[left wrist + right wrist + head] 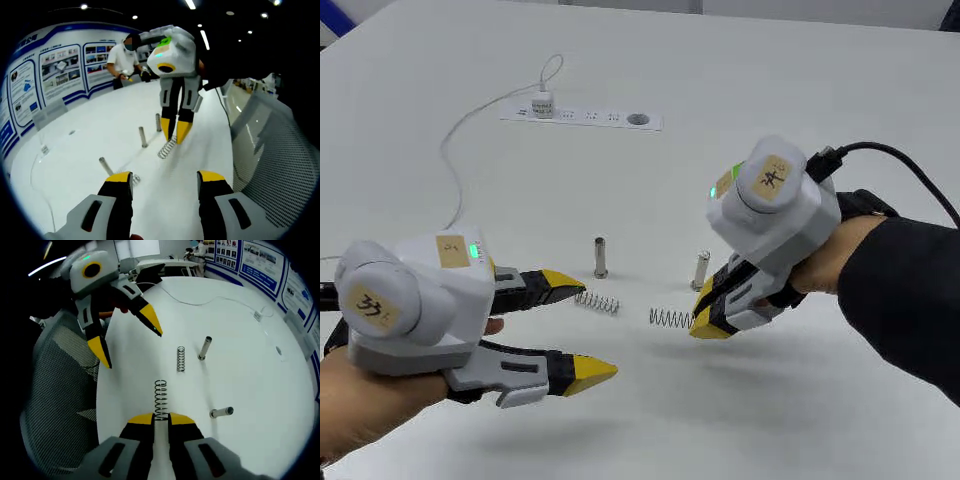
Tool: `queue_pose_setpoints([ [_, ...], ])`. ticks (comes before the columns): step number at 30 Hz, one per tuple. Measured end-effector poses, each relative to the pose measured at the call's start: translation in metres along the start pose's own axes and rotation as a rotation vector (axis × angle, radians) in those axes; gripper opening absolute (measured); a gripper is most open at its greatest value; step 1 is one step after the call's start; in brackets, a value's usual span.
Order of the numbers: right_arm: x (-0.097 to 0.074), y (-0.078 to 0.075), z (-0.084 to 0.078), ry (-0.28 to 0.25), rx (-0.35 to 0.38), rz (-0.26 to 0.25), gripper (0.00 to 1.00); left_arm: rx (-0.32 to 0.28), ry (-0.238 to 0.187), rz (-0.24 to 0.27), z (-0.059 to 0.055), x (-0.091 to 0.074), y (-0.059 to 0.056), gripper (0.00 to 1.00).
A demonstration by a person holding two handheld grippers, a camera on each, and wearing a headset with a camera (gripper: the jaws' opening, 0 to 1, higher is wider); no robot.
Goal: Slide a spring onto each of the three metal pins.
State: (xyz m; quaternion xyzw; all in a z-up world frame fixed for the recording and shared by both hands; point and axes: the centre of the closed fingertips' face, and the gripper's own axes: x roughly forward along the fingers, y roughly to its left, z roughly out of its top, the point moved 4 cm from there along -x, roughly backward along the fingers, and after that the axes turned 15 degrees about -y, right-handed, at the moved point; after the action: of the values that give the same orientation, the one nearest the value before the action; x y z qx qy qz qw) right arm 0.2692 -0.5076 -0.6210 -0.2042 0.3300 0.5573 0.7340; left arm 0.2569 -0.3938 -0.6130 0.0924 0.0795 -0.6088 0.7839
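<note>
Here, the left gripper (pixel 597 325) hovers over the white table (pixel 720 150) with its jaws spread wide, and a loose spring (pixel 597 301) lies just beyond its upper tip. A metal pin (pixel 600 257) and a second pin (pixel 701 270) stand upright behind. At right, the right gripper (pixel 160 416) pinches the near end of a second spring (pixel 160 396), which sticks straight out from its tips.

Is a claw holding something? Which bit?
The right claw pinches one end of a thin coiled metal spring. The left claw is open, empty.

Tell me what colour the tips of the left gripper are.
Yellow, on the left gripper; the head view shows it best.
</note>
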Motion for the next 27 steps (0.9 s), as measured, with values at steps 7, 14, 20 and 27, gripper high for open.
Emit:
queue_pose_setpoints([
  [7,0.0,0.015,0.014,0.003,-0.037,0.061,0.11,0.037,0.026,-0.07,-0.005,0.014,-0.011,0.49],
  [14,0.004,0.024,0.015,0.038,-0.06,0.099,0.11,0.079,0.038,-0.134,-0.007,0.023,-0.021,0.43],
  [20,0.004,0.028,0.015,0.055,-0.064,0.116,0.11,0.105,0.036,-0.159,-0.006,0.025,-0.024,0.33],
  [27,0.004,0.031,0.015,0.067,-0.061,0.131,0.11,0.145,0.03,-0.163,-0.005,0.028,-0.023,0.18],
])
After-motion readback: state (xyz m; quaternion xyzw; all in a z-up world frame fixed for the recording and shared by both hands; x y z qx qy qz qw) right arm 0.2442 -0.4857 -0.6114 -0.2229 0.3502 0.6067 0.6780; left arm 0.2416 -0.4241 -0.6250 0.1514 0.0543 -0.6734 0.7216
